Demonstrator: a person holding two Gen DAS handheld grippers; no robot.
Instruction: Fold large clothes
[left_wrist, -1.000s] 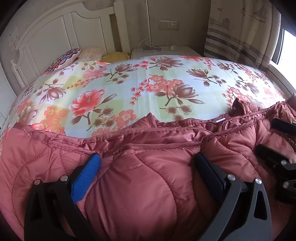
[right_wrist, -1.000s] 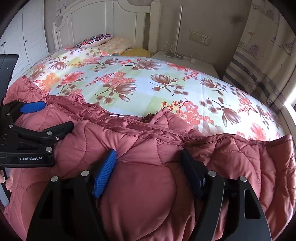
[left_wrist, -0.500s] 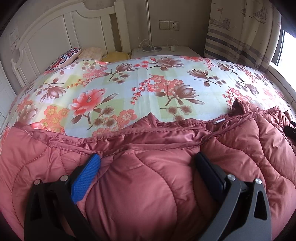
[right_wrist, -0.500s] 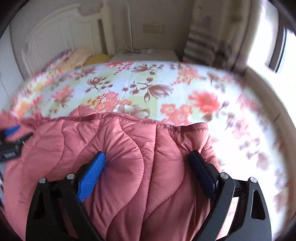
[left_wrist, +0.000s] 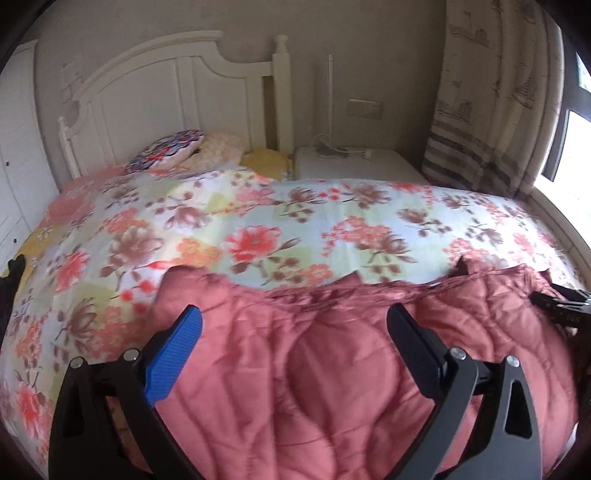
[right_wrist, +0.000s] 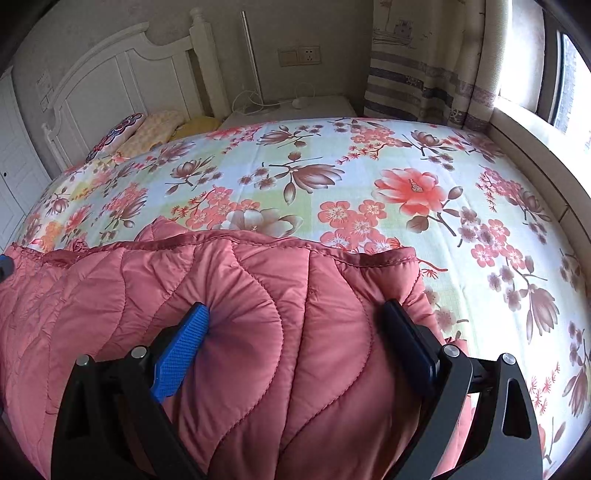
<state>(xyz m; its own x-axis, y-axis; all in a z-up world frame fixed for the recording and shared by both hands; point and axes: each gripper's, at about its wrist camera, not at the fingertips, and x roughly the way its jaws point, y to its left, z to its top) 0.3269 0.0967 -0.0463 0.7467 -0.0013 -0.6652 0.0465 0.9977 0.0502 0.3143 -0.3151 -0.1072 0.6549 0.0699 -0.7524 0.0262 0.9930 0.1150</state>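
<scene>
A pink quilted padded jacket (left_wrist: 332, 362) lies on the near part of a bed with a floral sheet (left_wrist: 295, 221). My left gripper (left_wrist: 295, 325) has its jaws wide apart with a thick bulge of the jacket between the blue pad and the black pad. My right gripper (right_wrist: 295, 317) likewise straddles a thick fold of the jacket (right_wrist: 258, 314) near its right edge, both pads pressed against the fabric. The right gripper also shows at the right edge of the left wrist view (left_wrist: 565, 306).
A white headboard (left_wrist: 166, 92) and pillows (left_wrist: 170, 147) stand at the far end of the bed. A white nightstand (left_wrist: 354, 166) with cables sits beside it. A striped curtain (right_wrist: 424, 74) and a window ledge (right_wrist: 535, 125) run along the right.
Both grippers have moved with the jacket: the left one rose and shifted right so more sheet shows at its left, the right one swung right and away from the left gripper.
</scene>
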